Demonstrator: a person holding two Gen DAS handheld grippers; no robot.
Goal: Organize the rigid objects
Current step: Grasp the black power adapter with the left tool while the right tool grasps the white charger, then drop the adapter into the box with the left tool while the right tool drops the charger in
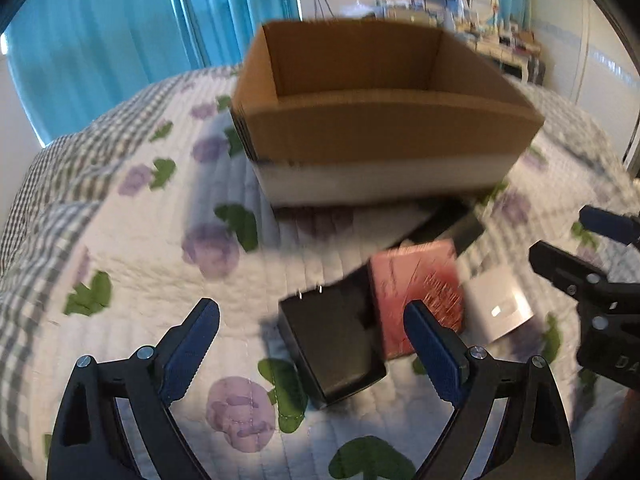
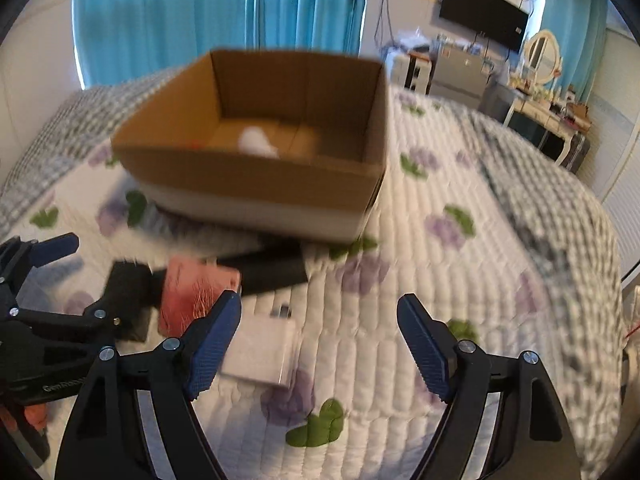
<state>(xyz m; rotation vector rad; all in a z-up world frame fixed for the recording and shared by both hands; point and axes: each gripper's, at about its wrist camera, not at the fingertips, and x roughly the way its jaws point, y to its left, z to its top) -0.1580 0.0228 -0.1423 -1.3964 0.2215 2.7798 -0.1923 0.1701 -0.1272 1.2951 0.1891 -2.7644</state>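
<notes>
An open cardboard box [image 1: 384,128] stands on the quilted bed; in the right wrist view the box [image 2: 256,176] holds a white object [image 2: 256,140]. In front of it lie a small black box [image 1: 332,344], a pink box [image 1: 416,292], a white box [image 1: 496,304] and a long black flat item [image 1: 452,224]. My left gripper [image 1: 312,316] is open, hovering just above the small black box. My right gripper [image 2: 320,312] is open and empty, with the white box [image 2: 264,352] by its left finger and the pink box [image 2: 196,292] beyond.
The floral quilt [image 2: 460,280] covers the bed, with bare quilt to the right. Blue curtains [image 1: 160,20] hang behind. A dresser with mirror [image 2: 540,92] and a wall TV [image 2: 480,20] stand at the far right.
</notes>
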